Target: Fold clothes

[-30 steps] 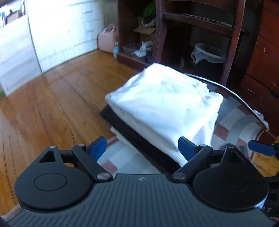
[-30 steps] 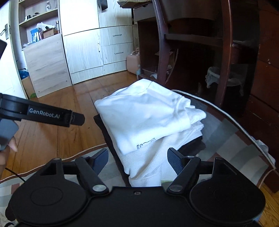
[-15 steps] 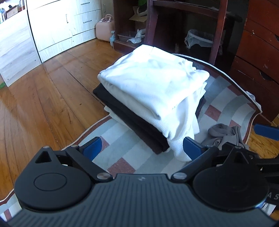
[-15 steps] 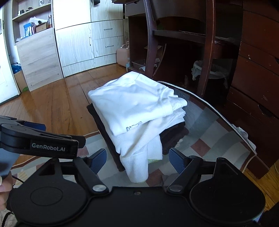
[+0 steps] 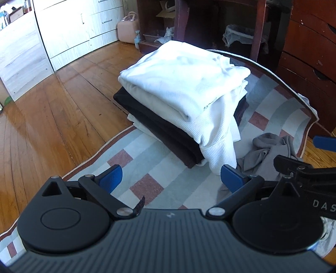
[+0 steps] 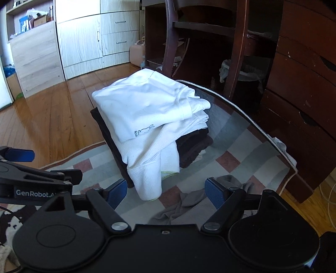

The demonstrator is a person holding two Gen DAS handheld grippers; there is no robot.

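Both claws, the left gripper point(image 5: 170, 178) and the right gripper point(image 6: 166, 193), are spread wide and hold nothing. Just ahead on the rug point(image 5: 147, 168) lies a crumpled grey cloth point(image 6: 184, 203). Behind it stands the folded pile point(image 5: 180, 90). A careless grab could bump its hanging white sleeve point(image 6: 147, 180) and tip it.

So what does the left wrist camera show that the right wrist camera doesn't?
Only the left wrist view shows the left gripper head-on, jaws open over bare rug. Only the right wrist view shows the right gripper head-on, open, plus open shelves and white cables on the floor. Both show the folded stack, the crumpled grey garment and a lined bin.
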